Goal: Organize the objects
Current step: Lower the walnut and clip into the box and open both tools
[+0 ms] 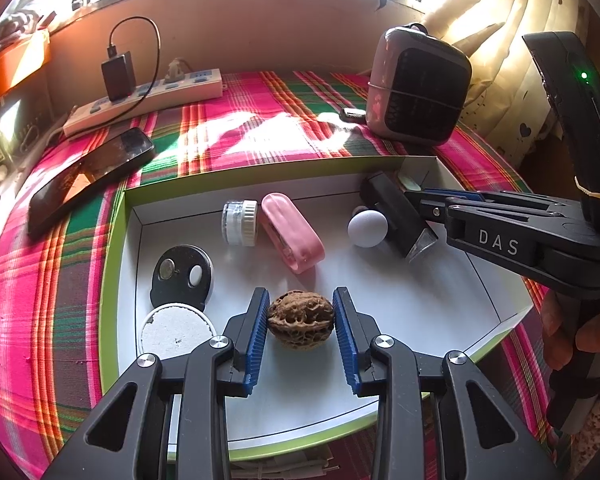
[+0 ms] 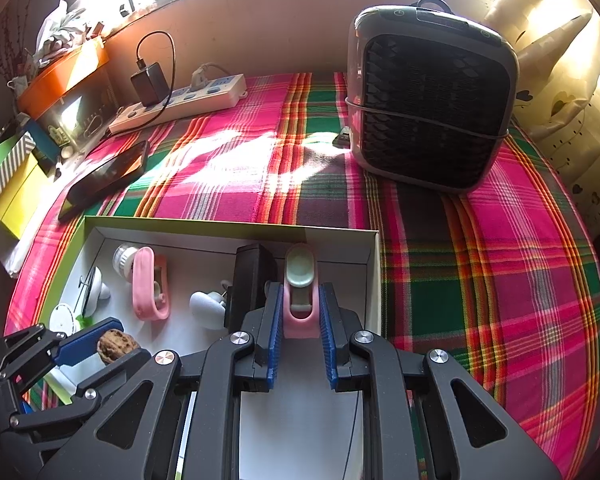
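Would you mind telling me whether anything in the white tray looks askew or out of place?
Only slightly: the small clear ribbed jar lies tipped on its side against the pink plastic clip near the tray's back wall. Nothing looks spilled or damaged.

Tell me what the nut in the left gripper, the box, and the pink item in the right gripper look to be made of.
Walnut: natural woody shell, matte brown, deeply wrinkled and pitted.
Box: likely cardboard, smooth white inside with green edges; thin folded walls with a visible corner seam.
Pink holder: probably soft rubber or silicone, given its rounded edges and dull sheen, with a pale green piece in it; hard plastic is possible.
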A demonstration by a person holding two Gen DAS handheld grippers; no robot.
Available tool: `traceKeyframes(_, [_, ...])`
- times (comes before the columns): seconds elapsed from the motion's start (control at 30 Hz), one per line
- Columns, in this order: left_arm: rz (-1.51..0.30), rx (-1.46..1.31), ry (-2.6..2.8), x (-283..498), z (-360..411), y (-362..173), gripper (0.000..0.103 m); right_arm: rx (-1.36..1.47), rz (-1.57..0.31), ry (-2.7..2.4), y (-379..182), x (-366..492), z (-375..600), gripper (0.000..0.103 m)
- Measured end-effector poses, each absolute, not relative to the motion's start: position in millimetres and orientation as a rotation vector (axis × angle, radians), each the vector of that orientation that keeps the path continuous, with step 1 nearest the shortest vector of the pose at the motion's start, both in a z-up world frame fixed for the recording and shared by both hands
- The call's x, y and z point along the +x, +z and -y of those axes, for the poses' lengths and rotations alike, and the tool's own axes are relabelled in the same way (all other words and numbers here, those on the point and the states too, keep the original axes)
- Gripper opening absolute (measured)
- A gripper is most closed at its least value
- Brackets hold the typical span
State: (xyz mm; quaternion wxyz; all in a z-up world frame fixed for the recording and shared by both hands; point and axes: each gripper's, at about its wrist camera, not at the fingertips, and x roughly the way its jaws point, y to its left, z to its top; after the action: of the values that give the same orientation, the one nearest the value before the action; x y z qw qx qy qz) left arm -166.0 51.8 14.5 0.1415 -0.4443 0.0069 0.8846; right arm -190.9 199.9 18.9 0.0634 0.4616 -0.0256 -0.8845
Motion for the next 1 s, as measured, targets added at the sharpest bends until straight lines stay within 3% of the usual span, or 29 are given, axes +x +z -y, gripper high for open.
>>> traceKeyframes(1.0, [-0.032,-1.257,2.581,-153.4,-52.1,24.0,0.031,1.307,0.021,-2.729,38.0,-164.9,-189.5,0.027])
